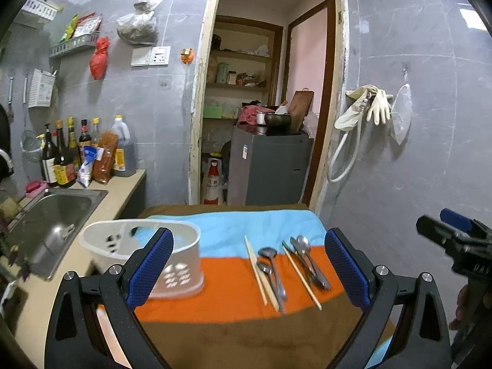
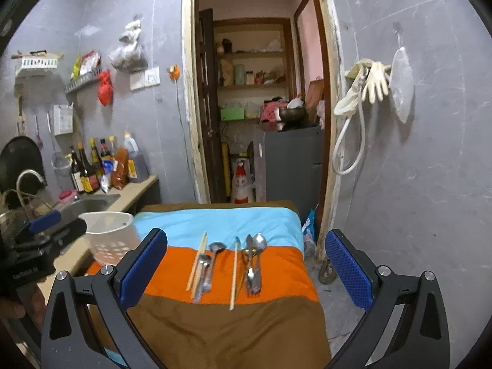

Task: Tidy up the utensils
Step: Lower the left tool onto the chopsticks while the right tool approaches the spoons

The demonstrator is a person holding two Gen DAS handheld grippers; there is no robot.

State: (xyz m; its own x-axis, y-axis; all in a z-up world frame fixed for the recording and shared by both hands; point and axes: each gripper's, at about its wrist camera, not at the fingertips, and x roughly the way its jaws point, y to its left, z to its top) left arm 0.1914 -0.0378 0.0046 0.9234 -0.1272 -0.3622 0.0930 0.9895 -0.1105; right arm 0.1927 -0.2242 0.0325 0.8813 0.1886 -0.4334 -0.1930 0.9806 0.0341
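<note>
- We are holding our right gripper wide open over a striped cloth.
- Chopsticks, spoons and more cutlery are lying on the orange band.
- A white holder is standing at the cloth's left edge.
- Our left gripper is hovering beside it.

The room was evenly, softly lit, with a pale glare patch on the grey wall at the upper right of the frame. Fisheye bending curved the doorway and blackened the corners. The basket looked motion-blurred.
</note>
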